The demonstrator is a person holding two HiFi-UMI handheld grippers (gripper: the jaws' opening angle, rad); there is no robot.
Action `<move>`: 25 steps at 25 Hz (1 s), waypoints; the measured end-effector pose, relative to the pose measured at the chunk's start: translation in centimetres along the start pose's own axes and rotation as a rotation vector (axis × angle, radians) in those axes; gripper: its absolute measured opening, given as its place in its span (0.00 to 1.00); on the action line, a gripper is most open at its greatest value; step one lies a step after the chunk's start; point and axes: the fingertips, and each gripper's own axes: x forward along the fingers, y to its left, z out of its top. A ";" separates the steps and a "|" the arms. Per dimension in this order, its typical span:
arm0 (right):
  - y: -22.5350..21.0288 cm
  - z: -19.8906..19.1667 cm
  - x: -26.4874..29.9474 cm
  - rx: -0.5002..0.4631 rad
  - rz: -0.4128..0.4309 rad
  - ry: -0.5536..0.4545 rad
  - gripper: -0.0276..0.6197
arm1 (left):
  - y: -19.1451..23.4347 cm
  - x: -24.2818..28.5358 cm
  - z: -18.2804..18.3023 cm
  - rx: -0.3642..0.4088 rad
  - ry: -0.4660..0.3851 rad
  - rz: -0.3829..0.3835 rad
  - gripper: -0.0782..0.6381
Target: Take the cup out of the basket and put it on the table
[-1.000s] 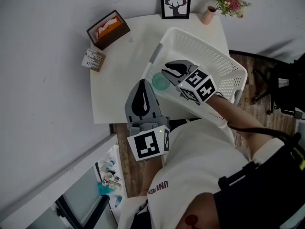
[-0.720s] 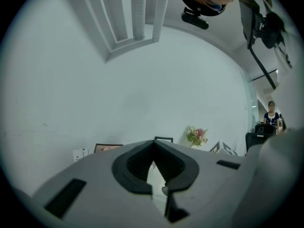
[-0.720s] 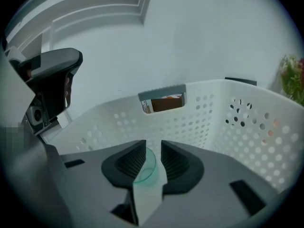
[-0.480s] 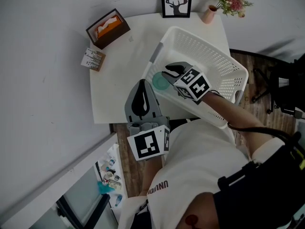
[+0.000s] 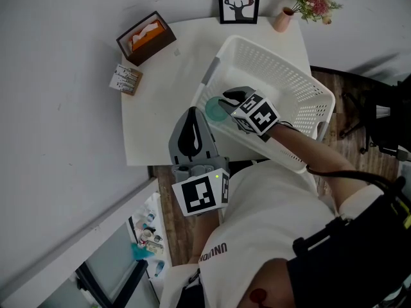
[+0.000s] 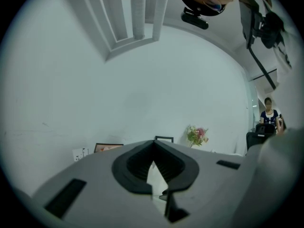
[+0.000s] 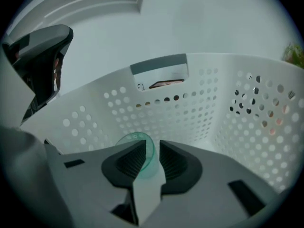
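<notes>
A translucent green cup lies on its side in the near left corner of the white perforated basket, which stands on the white table. My right gripper reaches down into the basket at the cup. In the right gripper view its jaws stand close together with the wall of the cup pinched between them, and the right gripper points at the basket's handle end. My left gripper hovers at the table's near edge, outside the basket. The left gripper is shut with nothing in it.
On the table's far side are a brown tissue box, a small card packet, a framed deer picture and a pink vase of flowers. Bare tabletop lies left of the basket. A black chair stands at the right.
My right gripper has dropped lower into the basket and moved left onto the cup, its jaws narrowing around the cup's wall. The left gripper has stayed put.
</notes>
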 end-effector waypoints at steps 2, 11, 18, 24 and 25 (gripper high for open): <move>-0.1 -0.2 0.2 0.002 -0.002 0.009 0.19 | 0.0 0.1 0.0 -0.001 0.003 0.003 0.13; -0.3 -0.6 0.7 0.015 0.002 0.026 0.19 | 0.0 0.3 -0.2 0.003 0.014 0.004 0.13; -0.5 -0.9 0.6 -0.009 -0.015 0.062 0.15 | -0.1 0.4 -0.2 0.005 0.015 0.007 0.13; -0.8 -1.4 0.5 -0.011 -0.031 0.085 0.11 | -0.2 0.3 -0.2 0.009 0.014 0.003 0.13; -0.8 -1.5 0.5 -0.010 -0.033 0.087 0.11 | -0.2 0.3 -0.2 0.009 0.014 0.003 0.13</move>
